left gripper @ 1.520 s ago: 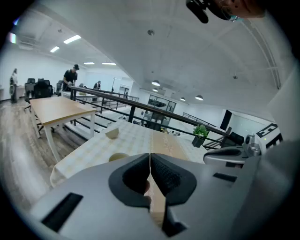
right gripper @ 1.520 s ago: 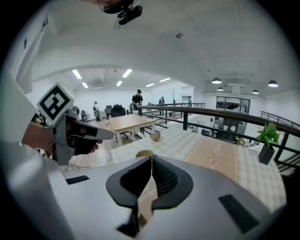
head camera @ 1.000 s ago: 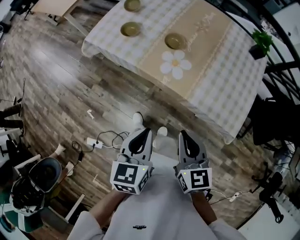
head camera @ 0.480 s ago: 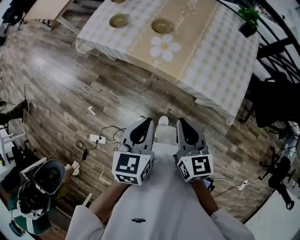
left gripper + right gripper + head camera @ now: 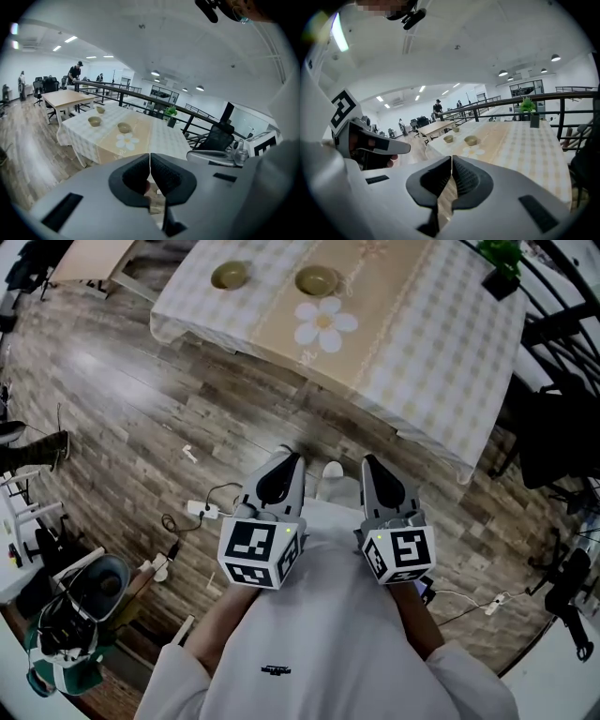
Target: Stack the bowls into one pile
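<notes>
Far ahead stands a table [image 5: 441, 352] with a checked cloth and a beige runner with a flower print. Two olive bowls [image 5: 230, 276] [image 5: 317, 280] sit apart on it in the head view. The left gripper view shows three separate bowls [image 5: 94, 121] [image 5: 124, 127] [image 5: 100, 110]. They appear again, small, as bowls [image 5: 448, 138] [image 5: 470, 140] [image 5: 456, 129] in the right gripper view. My left gripper [image 5: 292, 458] [image 5: 149, 159] and right gripper [image 5: 367, 462] [image 5: 452, 161] are held close to my body over the floor. Both are shut and hold nothing, well short of the table.
A potted plant [image 5: 500, 268] stands at the table's far right corner. A power strip and cables [image 5: 202, 512] lie on the wooden floor to my left. A dark office chair [image 5: 558, 427] is at the right, a second table [image 5: 89, 254] at the far left.
The table has slid up and left in the head view, and the third bowl has left the frame. Both grippers stay shut, side by side near my body.
</notes>
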Demonstrator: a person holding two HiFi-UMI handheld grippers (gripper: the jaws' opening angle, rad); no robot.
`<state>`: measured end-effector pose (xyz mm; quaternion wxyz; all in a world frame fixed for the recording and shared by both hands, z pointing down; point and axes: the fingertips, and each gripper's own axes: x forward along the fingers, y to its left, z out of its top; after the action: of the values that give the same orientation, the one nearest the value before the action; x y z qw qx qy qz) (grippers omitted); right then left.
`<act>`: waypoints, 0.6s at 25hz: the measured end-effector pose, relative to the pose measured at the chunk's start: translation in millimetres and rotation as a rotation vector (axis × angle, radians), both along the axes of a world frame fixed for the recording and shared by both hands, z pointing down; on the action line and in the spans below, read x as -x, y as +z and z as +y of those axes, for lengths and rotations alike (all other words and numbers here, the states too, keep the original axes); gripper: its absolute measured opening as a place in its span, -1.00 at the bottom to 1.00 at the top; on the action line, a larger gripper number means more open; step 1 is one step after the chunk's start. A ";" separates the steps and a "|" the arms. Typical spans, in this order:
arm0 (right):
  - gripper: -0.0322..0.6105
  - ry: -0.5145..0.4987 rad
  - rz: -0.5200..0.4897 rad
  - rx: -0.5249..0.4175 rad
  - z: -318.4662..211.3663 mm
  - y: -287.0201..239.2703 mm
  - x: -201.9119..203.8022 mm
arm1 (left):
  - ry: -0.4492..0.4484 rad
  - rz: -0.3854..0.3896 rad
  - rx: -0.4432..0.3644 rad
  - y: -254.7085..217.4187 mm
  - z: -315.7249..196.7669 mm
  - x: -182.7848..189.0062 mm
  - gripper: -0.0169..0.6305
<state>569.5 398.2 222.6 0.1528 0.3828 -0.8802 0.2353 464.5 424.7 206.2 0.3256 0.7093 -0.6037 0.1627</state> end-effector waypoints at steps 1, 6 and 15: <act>-0.79 0.003 0.004 -0.003 -3.8 0.2 -1.1 | 0.009 -0.005 -0.006 -1.2 -5.0 -1.4 -0.88; -0.79 0.013 0.039 -0.014 -27.0 3.4 7.2 | 0.070 -0.016 -0.005 4.3 -32.5 -6.2 -0.88; -0.79 0.080 0.090 0.024 -96.9 25.3 78.9 | 0.124 0.024 0.013 26.5 -110.9 70.1 -0.88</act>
<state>490.6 301.3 248.0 0.1873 0.4258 -0.8536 0.2344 394.4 313.8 232.8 0.3268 0.7452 -0.5534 0.1779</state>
